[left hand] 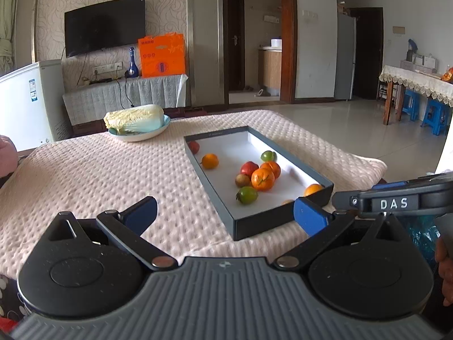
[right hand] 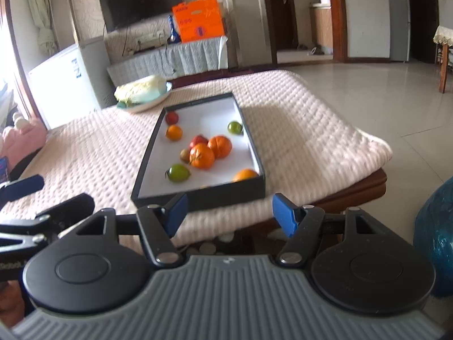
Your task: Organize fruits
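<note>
A shallow dark box (left hand: 223, 198) with a white floor lies on the pink quilted table cover; it also shows in the right wrist view (right hand: 198, 197). In it are several fruits: oranges (left hand: 262, 179) (right hand: 202, 155), a red fruit (left hand: 249, 168), green fruits (left hand: 247, 195) (right hand: 178, 172), a small brownish one (left hand: 242, 180). My left gripper (left hand: 226, 215) is open and empty, just short of the box's near end. My right gripper (right hand: 228, 212) is open and empty, short of the box's near wall. The right gripper's body (left hand: 396, 202) shows at the left view's right edge.
A pale blue plate (left hand: 141, 135) with a napa cabbage (left hand: 136, 119) stands at the table's far left, also in the right wrist view (right hand: 141, 89). The table's right edge (right hand: 379, 170) drops to a tiled floor. A blue-wrapped object (right hand: 436, 235) stands at the right.
</note>
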Demonstrator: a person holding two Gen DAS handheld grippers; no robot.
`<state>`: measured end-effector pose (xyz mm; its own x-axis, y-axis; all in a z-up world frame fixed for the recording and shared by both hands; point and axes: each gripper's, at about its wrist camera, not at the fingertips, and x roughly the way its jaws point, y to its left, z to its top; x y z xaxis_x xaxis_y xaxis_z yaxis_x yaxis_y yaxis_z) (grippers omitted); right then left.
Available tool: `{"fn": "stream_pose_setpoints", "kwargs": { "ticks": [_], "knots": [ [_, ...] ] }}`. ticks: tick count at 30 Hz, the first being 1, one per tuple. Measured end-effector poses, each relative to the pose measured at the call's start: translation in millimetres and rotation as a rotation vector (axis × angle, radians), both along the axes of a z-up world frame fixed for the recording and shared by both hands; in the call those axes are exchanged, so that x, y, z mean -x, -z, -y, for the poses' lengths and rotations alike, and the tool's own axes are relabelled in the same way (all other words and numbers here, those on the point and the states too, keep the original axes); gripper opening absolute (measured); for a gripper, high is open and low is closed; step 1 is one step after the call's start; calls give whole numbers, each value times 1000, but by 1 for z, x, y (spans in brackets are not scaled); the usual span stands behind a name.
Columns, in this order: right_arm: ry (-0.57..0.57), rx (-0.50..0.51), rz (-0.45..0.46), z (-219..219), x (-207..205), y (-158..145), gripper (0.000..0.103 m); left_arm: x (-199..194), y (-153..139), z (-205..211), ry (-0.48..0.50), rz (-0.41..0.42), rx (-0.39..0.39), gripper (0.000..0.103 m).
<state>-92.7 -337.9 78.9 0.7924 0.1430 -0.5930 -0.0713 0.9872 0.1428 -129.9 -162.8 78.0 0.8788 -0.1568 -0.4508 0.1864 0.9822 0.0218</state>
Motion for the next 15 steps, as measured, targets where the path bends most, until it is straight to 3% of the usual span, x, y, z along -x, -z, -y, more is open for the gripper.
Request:
{"fn": "stream_pose_setpoints", "kwargs": {
  "ticks": [4, 15],
  "knots": [
    [-18, 47, -29, -5, -1, 5, 68, -3, 4, 1, 13, -39, 10, 103],
    [-4, 34, -44, 0, -3, 9, 68, -13, 20, 10, 41, -91, -15, 103]
  ]
}}
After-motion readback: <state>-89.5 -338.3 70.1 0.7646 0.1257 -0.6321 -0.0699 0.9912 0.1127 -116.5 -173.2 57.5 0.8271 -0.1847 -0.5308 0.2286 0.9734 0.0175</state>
